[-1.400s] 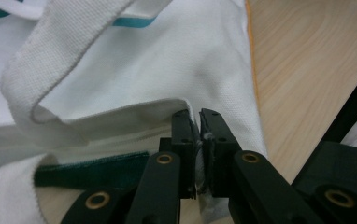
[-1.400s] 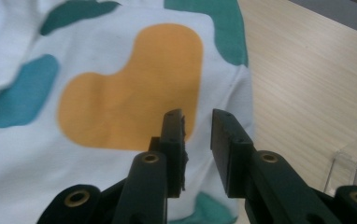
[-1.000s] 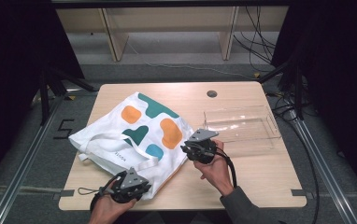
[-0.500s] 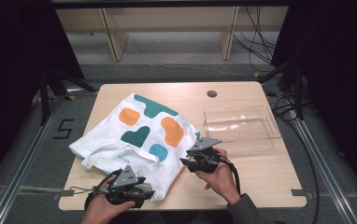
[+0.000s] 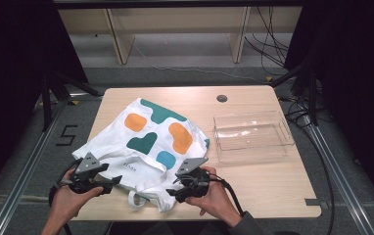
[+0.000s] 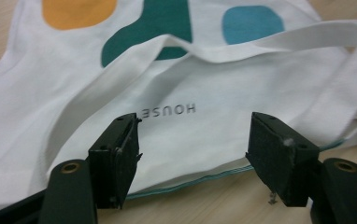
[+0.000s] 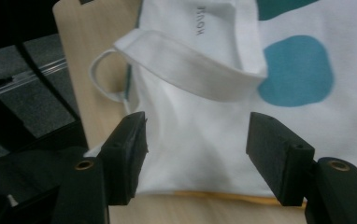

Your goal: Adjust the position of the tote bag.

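Across wooden table, left tote bag spread at centre toward seven o'clock, left gripper and right gripper just opening wide off its near edge, presumably released.

tote bag cut off at top edge, printed lettering blurred
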